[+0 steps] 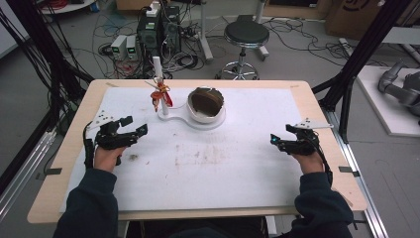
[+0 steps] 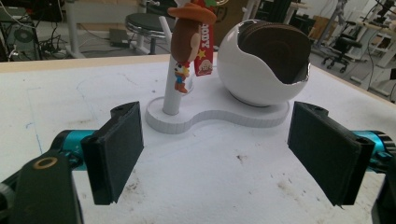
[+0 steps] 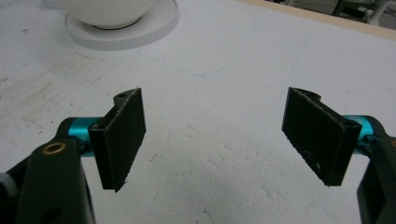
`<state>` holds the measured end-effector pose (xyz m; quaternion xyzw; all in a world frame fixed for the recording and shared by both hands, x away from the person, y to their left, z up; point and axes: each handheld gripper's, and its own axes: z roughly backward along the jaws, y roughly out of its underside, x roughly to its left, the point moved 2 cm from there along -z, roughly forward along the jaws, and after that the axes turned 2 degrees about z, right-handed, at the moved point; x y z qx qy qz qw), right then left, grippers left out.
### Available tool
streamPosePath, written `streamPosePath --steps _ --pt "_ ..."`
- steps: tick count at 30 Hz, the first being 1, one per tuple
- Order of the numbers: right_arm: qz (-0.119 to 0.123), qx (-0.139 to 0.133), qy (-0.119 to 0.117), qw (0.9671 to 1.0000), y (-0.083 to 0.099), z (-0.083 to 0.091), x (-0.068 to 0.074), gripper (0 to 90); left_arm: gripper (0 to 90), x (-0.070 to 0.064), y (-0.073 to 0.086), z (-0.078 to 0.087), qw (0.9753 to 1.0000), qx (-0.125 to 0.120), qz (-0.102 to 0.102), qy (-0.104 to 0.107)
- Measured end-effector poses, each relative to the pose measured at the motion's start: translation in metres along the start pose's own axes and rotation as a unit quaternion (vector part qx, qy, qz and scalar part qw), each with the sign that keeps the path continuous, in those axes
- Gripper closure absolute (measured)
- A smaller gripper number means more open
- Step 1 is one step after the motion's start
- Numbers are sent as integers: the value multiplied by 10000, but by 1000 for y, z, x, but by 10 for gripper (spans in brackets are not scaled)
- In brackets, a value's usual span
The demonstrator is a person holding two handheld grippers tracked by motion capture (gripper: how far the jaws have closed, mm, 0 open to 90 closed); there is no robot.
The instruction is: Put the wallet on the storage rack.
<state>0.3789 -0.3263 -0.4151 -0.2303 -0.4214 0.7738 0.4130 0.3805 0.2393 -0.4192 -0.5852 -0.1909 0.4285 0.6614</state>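
A white stand [image 1: 194, 120] [image 2: 219, 116] sits at the table's far middle, with an upright post [image 1: 158, 79] [image 2: 172, 93] and a white egg-shaped cup lined in brown [image 1: 205, 103] [image 2: 266, 58]. A small cowboy figure with a red tag [image 1: 160, 96] [image 2: 190, 39] hangs at the post. My left gripper [image 1: 134, 125] [image 2: 215, 151] rests at the left of the white mat, open and empty, facing the stand. My right gripper [image 1: 278, 138] [image 3: 215, 140] sits at the right side, open with nothing between its jaws; the stand's base [image 3: 122, 29] lies far ahead of it.
The white mat [image 1: 208, 168] covers most of the wooden table [image 1: 69, 144] and carries faint brown stains. A black stool [image 1: 246, 34], computers and cables stand on the floor beyond the far edge. Black frame posts flank both sides.
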Motion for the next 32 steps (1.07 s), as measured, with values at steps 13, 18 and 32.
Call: streamPosePath --steps 13,18,32 --pt "27 -111 102 9999 3 5 0 220 203 -8 3 -2 9996 102 -255 -9" --pt "129 -80 97 9998 4 3 4 220 203 -7 4 -2 9998 97 -185 12" --pt "117 -100 89 9998 4 0 5 220 203 -3 6 1 9999 79 -81 -43"
